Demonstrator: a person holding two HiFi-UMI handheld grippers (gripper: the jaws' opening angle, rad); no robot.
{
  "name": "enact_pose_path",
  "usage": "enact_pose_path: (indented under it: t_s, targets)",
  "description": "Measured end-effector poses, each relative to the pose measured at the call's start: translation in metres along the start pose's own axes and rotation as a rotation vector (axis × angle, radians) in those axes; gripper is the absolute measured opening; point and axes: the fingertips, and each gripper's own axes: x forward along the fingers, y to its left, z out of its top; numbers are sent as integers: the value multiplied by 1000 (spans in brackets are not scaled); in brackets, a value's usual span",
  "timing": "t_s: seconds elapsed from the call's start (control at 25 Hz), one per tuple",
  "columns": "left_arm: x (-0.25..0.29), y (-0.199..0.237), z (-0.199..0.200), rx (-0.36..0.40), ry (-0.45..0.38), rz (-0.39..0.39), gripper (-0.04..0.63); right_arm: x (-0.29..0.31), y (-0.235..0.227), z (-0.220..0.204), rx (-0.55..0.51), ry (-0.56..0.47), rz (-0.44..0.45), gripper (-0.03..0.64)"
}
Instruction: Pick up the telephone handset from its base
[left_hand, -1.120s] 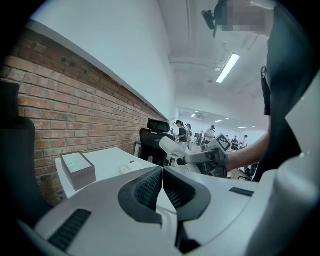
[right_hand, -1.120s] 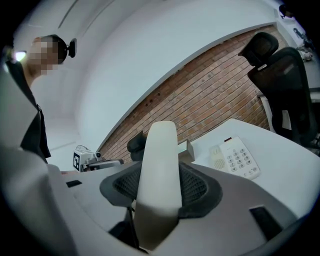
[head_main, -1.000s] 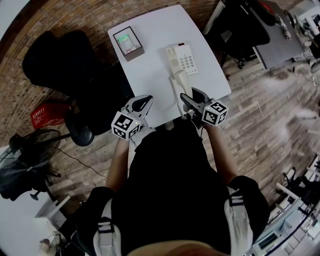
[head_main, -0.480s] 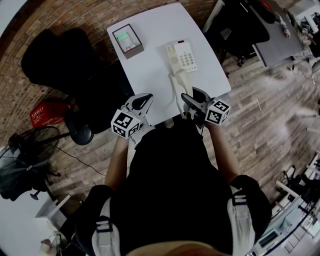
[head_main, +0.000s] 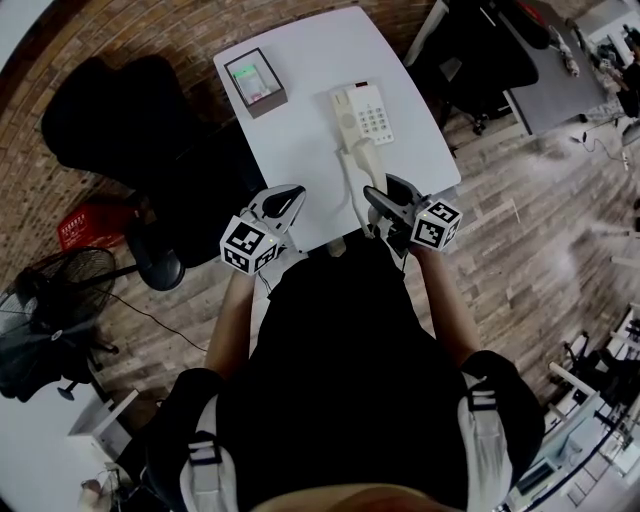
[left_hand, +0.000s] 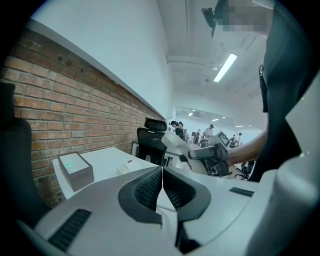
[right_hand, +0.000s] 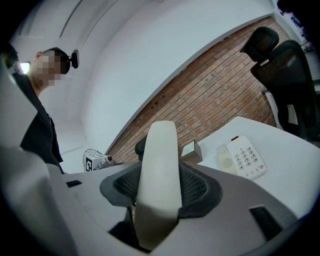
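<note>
Now, in the head view we have the right gripper (head_main: 386, 195) clamped on the handset (head_main: 363, 156). The handset is off the base (head_main: 368, 112) and sits just this side of it, above the table (head_main: 300, 130). The cord (head_main: 349, 185) runs from the base toward us along the tabletop. Our left gripper (head_main: 288, 197) hovers over the near table edge, well apart from the phone. A box (head_main: 257, 82) sits at the far left corner, and a black chair (head_main: 110, 110) stands off the table's left side.

Over to the left gripper view: jaws pressed together, pads meeting, nothing between them. Beyond them we see the box (left_hand: 75, 169) on the table beside the brick wall (left_hand: 60, 95). The right gripper (left_hand: 210, 154) is out to the right.

On to the right gripper view: both jaws are closed against the cream handset (right_hand: 159, 175), which stands up between the pads. Past it the base (right_hand: 244, 157) lies flat on the table (right_hand: 280, 145), cradle uncovered and keypad showing. The box (right_hand: 190, 149) sits just behind it.
</note>
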Motion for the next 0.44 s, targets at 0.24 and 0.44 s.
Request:
enact_pose_path:
  t_s: [0.24, 0.44]
  targets:
    - [1, 0, 0, -4, 2, 0, 21, 2, -1, 1, -4, 9, -7, 209]
    - [1, 2, 1, -3, 2, 1, 21, 2, -4, 2, -7, 6, -14, 209]
